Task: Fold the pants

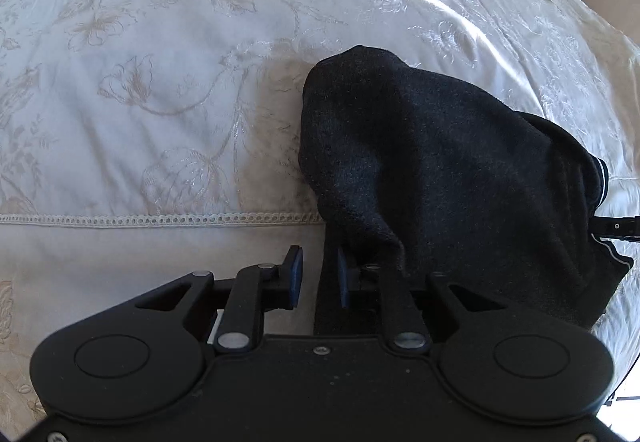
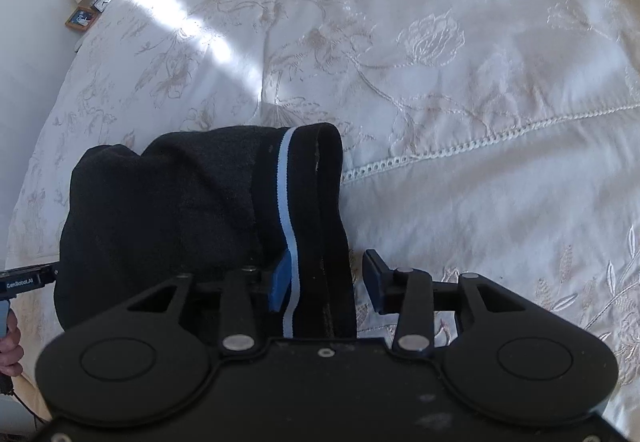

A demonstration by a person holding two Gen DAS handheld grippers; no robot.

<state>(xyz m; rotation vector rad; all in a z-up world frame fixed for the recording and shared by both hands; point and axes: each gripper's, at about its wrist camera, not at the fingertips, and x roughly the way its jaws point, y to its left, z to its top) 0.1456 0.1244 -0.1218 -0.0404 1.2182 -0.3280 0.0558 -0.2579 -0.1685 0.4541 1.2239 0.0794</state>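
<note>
On one bedspread (image 1: 160, 102), one pants (image 1: 440, 162), left gripper (image 1: 320, 278) and right gripper (image 2: 326, 282) both apart.

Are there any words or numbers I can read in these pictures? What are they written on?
"GenRobot.AI": white letters on the side of the left gripper, seen at the left edge of the right wrist view.
The small clock beside the bed: its face is too small to read.
The framed picture near it: too small to read.
The pants and the bedspread carry no writing that shows.
</note>
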